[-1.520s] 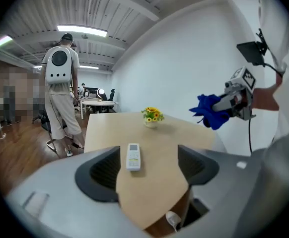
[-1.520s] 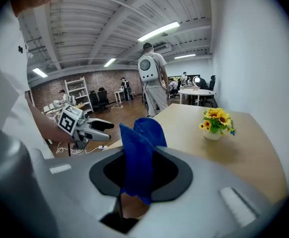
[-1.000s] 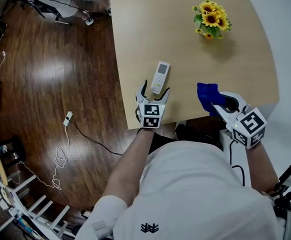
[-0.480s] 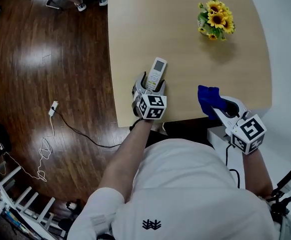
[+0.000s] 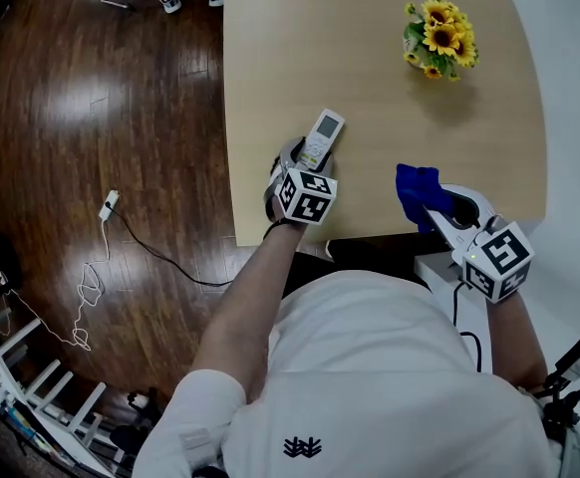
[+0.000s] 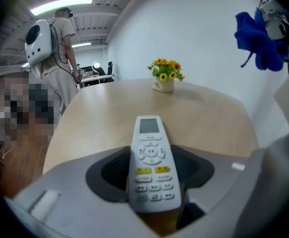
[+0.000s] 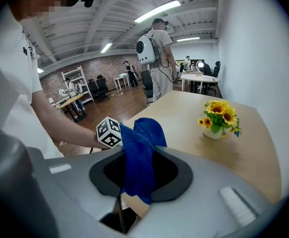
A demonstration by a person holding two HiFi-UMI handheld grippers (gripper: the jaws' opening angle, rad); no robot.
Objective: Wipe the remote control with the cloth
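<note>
Gripping the remote control [image 5: 325,133] in my just-closed left tongs [image 5: 304,159] and the cloth [image 5: 416,186] in my right tongs [image 5: 433,208], I judge wiping not yet begun.

No text is legible; button print on the remote control [image 6: 152,165] is blurred.

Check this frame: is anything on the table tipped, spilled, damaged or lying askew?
Nothing stands out. The jaws of the left gripper have just been closing on the remote control near the edge of the table. The right gripper holds the blue cloth, and the sunflower pot stands upright.
</note>
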